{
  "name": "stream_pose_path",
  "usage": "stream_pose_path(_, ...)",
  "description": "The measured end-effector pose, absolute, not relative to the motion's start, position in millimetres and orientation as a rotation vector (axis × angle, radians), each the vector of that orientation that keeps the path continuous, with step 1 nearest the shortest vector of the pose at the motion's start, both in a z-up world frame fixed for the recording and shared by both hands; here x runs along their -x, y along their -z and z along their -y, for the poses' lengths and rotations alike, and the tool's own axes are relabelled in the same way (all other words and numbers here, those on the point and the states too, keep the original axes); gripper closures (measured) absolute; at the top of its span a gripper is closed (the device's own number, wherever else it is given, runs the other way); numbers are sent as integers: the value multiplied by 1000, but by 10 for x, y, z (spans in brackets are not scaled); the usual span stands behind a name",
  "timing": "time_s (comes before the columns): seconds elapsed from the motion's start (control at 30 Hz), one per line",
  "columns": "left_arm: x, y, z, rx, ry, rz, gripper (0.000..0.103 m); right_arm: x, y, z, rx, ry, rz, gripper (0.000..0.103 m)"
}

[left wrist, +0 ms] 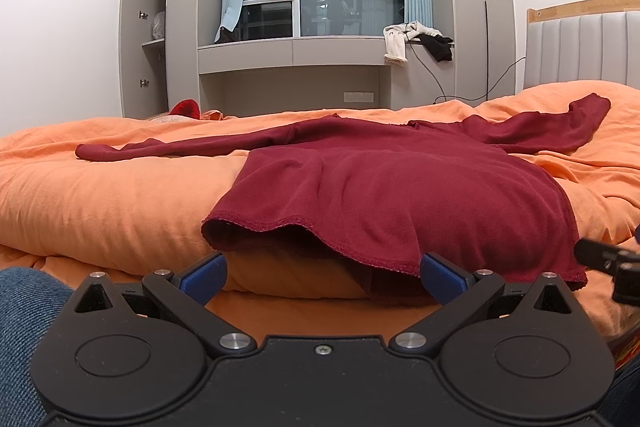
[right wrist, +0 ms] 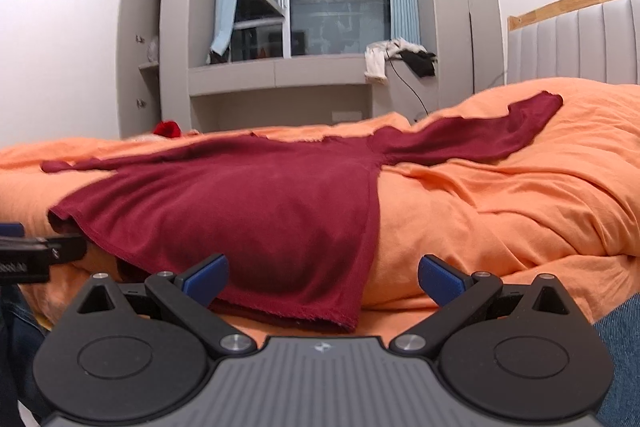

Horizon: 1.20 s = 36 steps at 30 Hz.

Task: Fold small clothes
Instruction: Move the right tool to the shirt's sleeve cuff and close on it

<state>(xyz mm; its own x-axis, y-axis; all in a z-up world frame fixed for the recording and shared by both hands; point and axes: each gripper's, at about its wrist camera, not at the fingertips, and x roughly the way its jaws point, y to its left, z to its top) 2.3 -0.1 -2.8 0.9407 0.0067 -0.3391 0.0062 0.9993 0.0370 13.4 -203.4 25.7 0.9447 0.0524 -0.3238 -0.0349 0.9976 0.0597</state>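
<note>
A dark red long-sleeved top (left wrist: 384, 187) (right wrist: 248, 211) lies flat on the orange bed cover (left wrist: 100, 195) (right wrist: 500, 211), sleeves spread to both sides and hem hanging over the near edge. My left gripper (left wrist: 322, 277) is open just in front of the hem's left part, with nothing between its blue fingers (left wrist: 204, 275). My right gripper (right wrist: 322, 279) is also open, right by the hem's right corner, its left finger (right wrist: 206, 277) close against the cloth. Each gripper's tip shows at the other view's edge.
A padded headboard (left wrist: 584, 47) stands at the right. Beyond the bed are a grey window desk unit (left wrist: 292, 55) with draped clothes (left wrist: 416, 43), an open cabinet door (left wrist: 136, 27) and a red item (left wrist: 186, 107). Denim-clad legs (left wrist: 20, 327) flank the grippers.
</note>
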Motion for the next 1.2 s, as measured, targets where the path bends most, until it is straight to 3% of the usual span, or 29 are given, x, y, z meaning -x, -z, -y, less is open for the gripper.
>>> stream_pose_path(0.67, -206, 87, 168, -88, -14, -409, 0, -311, -113, 2035, -37, -8, -461, 0)
stream_pose_path(0.97, -464, -326, 272, -86, 45, -396, 0, -497, -445, 2367, -204, -128, -476, 0)
stream_pose_path(1.2, -1157, -665, 386, -90, 23, -420, 0, -862, -865, 2833, -198, -107, -350, 0)
